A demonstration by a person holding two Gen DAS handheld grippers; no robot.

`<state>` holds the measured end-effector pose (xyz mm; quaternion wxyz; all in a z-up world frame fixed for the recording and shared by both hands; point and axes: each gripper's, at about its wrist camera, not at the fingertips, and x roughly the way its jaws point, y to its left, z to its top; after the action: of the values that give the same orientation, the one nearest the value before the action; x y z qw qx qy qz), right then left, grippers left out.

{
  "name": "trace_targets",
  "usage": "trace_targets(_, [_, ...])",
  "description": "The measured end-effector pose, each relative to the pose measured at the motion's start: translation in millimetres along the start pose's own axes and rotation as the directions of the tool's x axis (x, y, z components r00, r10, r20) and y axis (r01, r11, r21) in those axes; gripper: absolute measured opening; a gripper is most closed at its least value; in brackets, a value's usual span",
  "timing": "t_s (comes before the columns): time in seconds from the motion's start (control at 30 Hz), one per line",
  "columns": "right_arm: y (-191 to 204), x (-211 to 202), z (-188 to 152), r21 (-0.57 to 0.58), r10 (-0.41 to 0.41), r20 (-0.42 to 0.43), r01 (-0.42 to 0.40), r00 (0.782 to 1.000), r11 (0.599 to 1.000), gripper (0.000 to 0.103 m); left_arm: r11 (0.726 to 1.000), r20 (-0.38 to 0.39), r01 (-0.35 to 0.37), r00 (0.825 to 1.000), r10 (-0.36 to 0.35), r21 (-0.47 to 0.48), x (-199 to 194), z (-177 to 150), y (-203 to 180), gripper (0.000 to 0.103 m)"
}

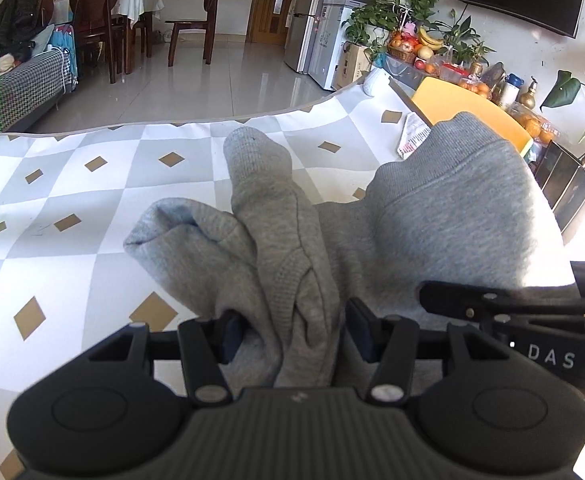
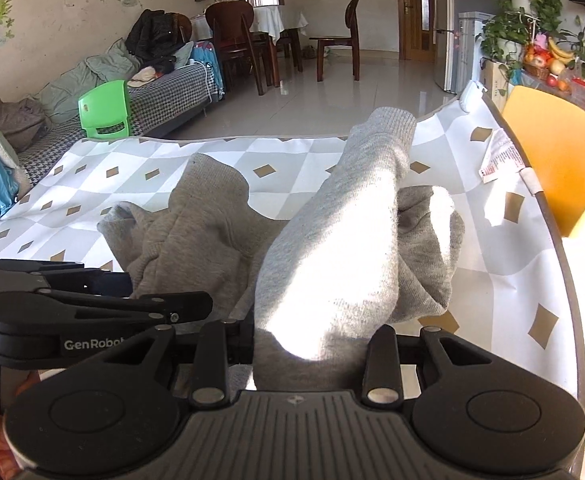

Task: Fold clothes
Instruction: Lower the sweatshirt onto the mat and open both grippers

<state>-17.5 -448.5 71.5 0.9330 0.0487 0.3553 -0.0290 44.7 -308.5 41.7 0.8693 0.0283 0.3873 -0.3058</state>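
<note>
Two grippers hold our grey sweatshirt (image 1: 452,216) above the counter (image 1: 72,200): the left gripper (image 1: 288,334) has its fingers nearly closed on bunched cloth, and the right gripper (image 2: 312,344) pinches a sleeve. Thick folds could slip out. Only the right view shows the green chair (image 2: 104,108) behind the sweatshirt.

A home living room: sofa (image 2: 164,92), dining chairs (image 2: 232,40), fridge (image 1: 312,12).

The bunched grey knit sweatshirt (image 2: 332,264) hides my right gripper's (image 2: 312,348) pads, and its near end drops behind my left gripper's (image 1: 292,336) black body.
</note>
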Motion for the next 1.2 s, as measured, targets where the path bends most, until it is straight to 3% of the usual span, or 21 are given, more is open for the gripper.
trace_targets(0.27, [-47,23,4,0.095,-0.117,-0.037,0.12,0.992,0.988,0.033,1.0,0.011,0.019,1.0,-0.02,0.018,40,25,-42,0.05])
trace_targets(0.4, [-60,36,2,0.106,-0.23,-0.117,0.243,0.966,0.964,0.038,1.0,0.01,-0.02,1.0,0.02,0.021,43,23,-40,0.074])
trace_targets(0.43, [-62,36,2,0.109,-0.257,-0.129,0.271,0.958,0.956,0.042,0.999,0.012,-0.026,1.0,0.026,0.023,42,22,-37,0.074])
trace_targets(0.67, [-67,15,7,0.163,-0.332,-0.032,0.332,0.943,0.929,0.052,0.999,-0.015,-0.046,0.999,0.046,-0.027,36,9,-7,0.076])
trace_targets(0.73, [-67,11,10,0.181,-0.325,-0.004,0.321,0.946,0.93,0.055,0.999,-0.027,-0.04,0.999,0.039,-0.028,34,5,-4,0.078])
trace_targets(0.8, [-65,11,11,0.197,-0.266,-0.013,0.263,0.964,0.944,0.056,0.999,-0.045,-0.03,0.999,0.029,-0.027,33,0,-2,0.078])
trace_targets(0.93, [-57,30,5,0.208,-0.154,-0.115,0.175,0.981,0.962,0.056,0.999,-0.086,-0.013,0.996,0.01,-0.041,37,-14,-2,0.078])
trace_targets(1.2, [-52,62,-25,0.184,-0.158,-0.31,0.222,0.938,0.957,0.056,1.0,-0.168,0.009,0.986,-0.013,-0.021,53,-37,-7,0.078])
